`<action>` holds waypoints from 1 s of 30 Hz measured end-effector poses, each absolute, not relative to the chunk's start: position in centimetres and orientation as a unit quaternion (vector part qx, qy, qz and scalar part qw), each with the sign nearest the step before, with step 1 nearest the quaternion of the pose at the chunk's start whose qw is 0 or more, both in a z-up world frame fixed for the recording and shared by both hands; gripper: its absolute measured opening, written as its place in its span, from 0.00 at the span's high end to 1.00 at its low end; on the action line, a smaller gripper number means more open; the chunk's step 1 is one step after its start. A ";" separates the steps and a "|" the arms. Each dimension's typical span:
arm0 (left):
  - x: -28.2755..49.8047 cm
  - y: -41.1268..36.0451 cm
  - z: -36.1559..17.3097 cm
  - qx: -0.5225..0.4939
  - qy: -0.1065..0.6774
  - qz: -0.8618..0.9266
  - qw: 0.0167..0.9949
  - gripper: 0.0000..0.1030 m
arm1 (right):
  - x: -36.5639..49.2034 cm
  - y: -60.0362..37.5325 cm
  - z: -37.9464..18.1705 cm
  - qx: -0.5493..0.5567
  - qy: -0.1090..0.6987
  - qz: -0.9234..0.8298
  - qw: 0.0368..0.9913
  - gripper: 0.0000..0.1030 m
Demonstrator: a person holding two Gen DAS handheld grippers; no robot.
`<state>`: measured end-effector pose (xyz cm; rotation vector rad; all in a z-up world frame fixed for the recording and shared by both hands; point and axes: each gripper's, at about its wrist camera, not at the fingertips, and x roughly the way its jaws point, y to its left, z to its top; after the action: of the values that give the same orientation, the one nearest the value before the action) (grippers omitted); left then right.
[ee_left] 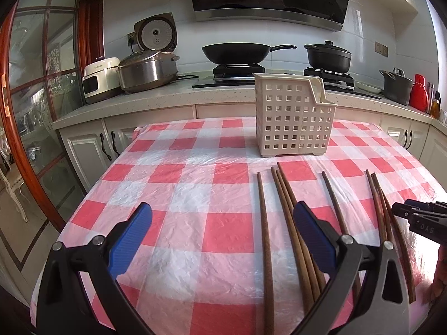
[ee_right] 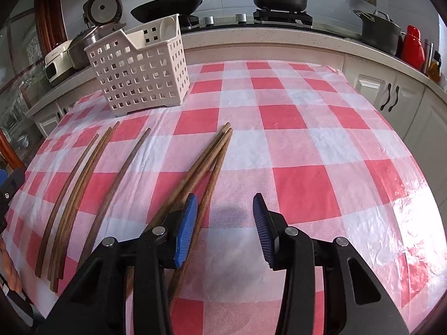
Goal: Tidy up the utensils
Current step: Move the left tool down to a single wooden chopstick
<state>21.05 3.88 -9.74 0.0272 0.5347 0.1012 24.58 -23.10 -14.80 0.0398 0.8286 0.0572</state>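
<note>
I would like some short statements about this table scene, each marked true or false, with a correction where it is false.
1. The chopsticks are already inside the white basket. False: they all lie on the checked tablecloth.
2. The right gripper is open. True.
3. The left gripper holds a chopstick. False: it is open and holds nothing.
4. The basket stands upright on the tablecloth. True.
5. A black pan sits on the stove. True.

Bare checked tablecloth (ee_right: 307, 145) right of chopsticks (ee_right: 195, 173); basket (ee_right: 139, 75) far-left obstacle.
</note>
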 end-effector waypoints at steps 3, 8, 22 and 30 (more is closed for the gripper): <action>21.0 4.6 -9.8 0.002 0.264 0.053 0.963 0.05 | 25.4 -23.2 -14.8 0.019 0.406 0.011 0.914 0.66; 21.1 5.5 -10.3 -0.009 0.268 0.057 0.962 0.05 | 26.1 -23.4 -14.5 0.035 0.412 0.014 0.910 0.66; 21.1 6.8 -11.2 -0.024 0.273 0.059 0.960 0.05 | 28.9 -22.5 -15.0 0.011 0.431 -0.007 0.902 0.74; 23.8 5.5 -12.2 -0.008 0.326 0.025 0.945 0.07 | 28.7 -23.0 -15.0 0.015 0.430 0.009 0.903 0.90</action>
<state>23.76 5.48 -12.22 -0.0154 0.6639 0.0504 28.69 -22.98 -15.03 0.0314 0.8884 0.0194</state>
